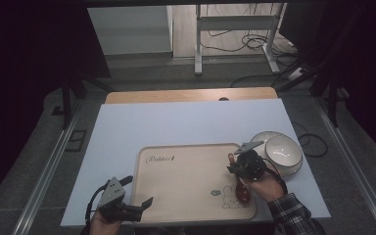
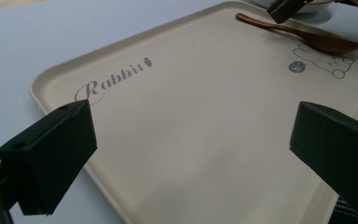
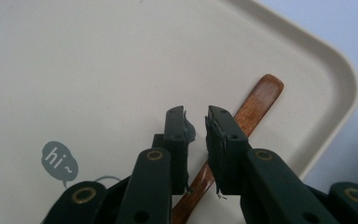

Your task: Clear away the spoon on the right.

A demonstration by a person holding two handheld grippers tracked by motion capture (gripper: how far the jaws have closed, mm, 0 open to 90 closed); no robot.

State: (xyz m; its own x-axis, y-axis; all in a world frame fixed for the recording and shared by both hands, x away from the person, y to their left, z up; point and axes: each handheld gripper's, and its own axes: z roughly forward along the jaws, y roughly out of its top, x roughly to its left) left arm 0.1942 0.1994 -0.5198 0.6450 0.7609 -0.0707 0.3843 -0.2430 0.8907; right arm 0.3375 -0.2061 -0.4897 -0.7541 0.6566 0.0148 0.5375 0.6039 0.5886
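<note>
1. One wooden spoon (image 1: 239, 182) lies flat on the beige tray (image 1: 176, 196), along its right edge. Its long axis runs near-to-far: bowl end toward the person by the rabbit drawing (image 2: 324, 59), handle tip toward the far right corner.
2. Right gripper (image 3: 196, 122) hovers just over the handle, jaws a narrow slit apart, nothing clamped; the spoon rests on the tray beneath them.
3. Left gripper (image 1: 142, 196) sits at the tray's near left corner, jaws spread wide, empty.
4. Count: one spoon, one tray, one white bowl (image 1: 280, 152) just right of the tray, two grippers.
</note>
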